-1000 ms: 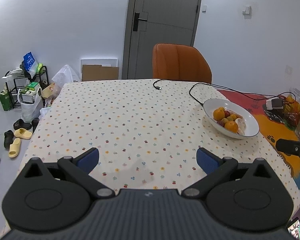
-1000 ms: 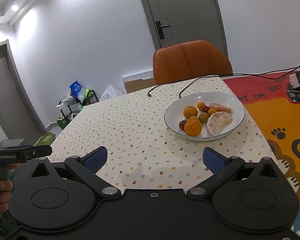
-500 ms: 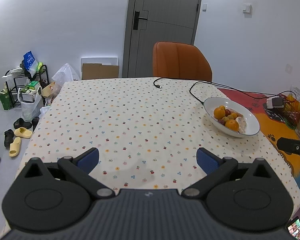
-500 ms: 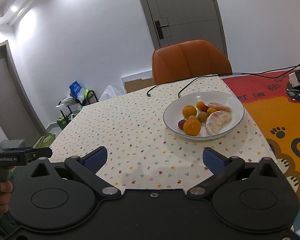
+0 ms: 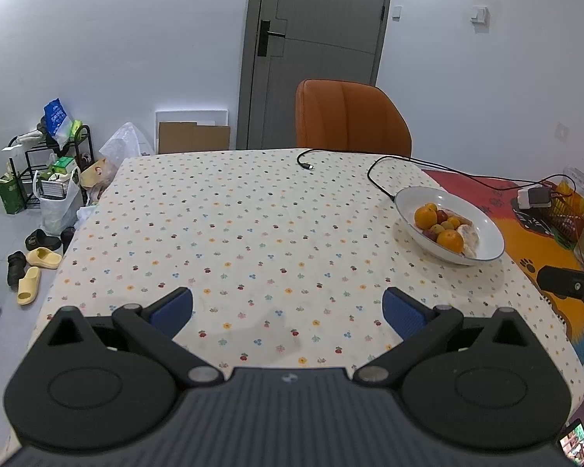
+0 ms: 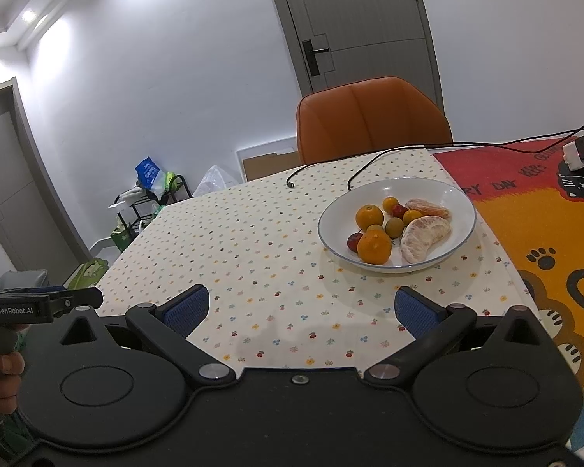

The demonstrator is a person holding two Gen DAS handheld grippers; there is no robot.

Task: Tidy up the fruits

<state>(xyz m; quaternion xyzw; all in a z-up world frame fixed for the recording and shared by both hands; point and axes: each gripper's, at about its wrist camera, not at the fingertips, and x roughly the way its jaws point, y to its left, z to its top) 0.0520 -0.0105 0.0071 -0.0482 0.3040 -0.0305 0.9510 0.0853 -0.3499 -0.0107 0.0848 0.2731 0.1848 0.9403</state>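
- The left gripper (image 5: 288, 309) is being held spread wide and empty above the near edge of the table (image 5: 233, 233), well to the left of the bowl (image 5: 486, 233).
- The right gripper (image 6: 299, 309) is being held spread and empty, just short of the bowl (image 6: 459, 202).
- Oranges (image 6: 373, 247), small red and green fruits and peeled segments (image 6: 424, 237) are being held in the bowl, in front of the orange chair (image 6: 370, 116).
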